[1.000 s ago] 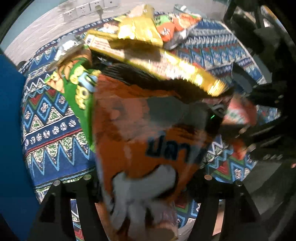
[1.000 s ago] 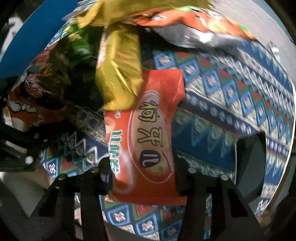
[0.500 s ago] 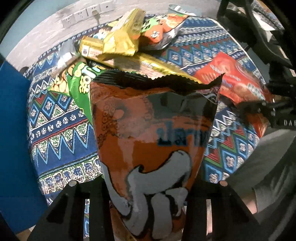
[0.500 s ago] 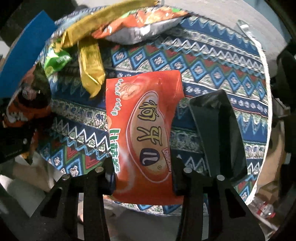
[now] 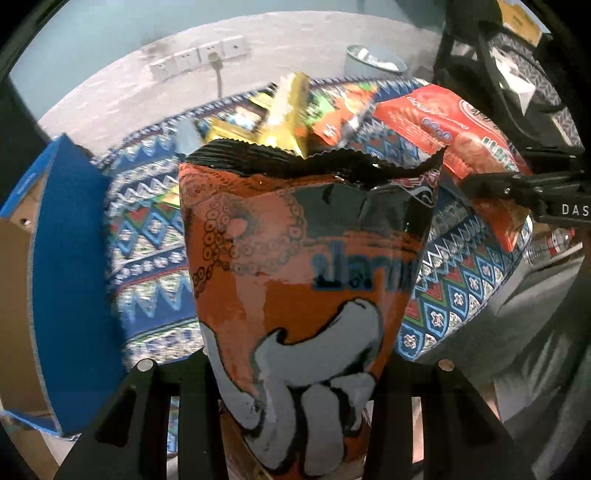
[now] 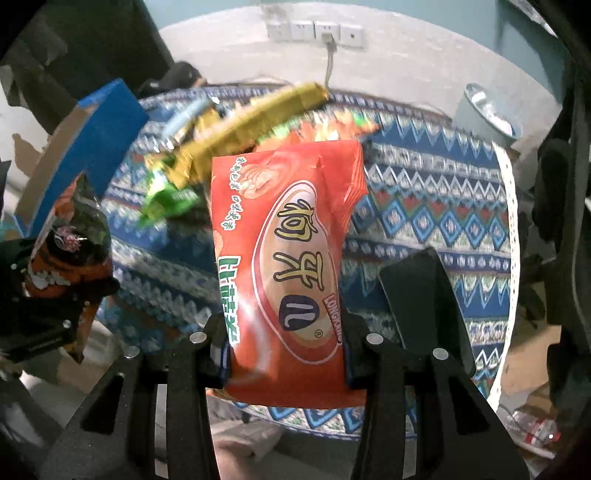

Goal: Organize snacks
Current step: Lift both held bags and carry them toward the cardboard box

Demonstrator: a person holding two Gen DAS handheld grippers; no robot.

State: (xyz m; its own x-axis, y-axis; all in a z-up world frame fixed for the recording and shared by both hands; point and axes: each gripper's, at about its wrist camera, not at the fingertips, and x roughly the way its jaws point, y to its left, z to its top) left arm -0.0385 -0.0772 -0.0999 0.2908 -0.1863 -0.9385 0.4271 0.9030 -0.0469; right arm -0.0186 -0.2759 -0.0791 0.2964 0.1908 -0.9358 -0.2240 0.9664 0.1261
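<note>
My left gripper [image 5: 295, 373] is shut on an orange snack bag with a black top seal [image 5: 303, 258] and holds it upright above the near edge of the patterned tablecloth [image 5: 155, 240]. My right gripper [image 6: 284, 343] is shut on a red snack packet with yellow characters [image 6: 288, 258], also lifted off the cloth. The red packet shows in the left wrist view [image 5: 450, 125], the orange bag in the right wrist view [image 6: 70, 251]. Gold packets [image 6: 251, 122], a green bag [image 6: 166, 203] and an orange-green bag [image 5: 340, 110] lie at the back of the table.
A blue cardboard box [image 5: 70, 266] stands at the table's left side, also in the right wrist view [image 6: 92, 140]. A flat black object [image 6: 424, 306] lies on the cloth at right. A grey bin [image 6: 487, 114] and wall sockets [image 6: 314, 31] are behind the table.
Both grippers have pulled back and up from the table with their bags. The pile of snacks now looks farther off, and more of the wall and floor shows.
</note>
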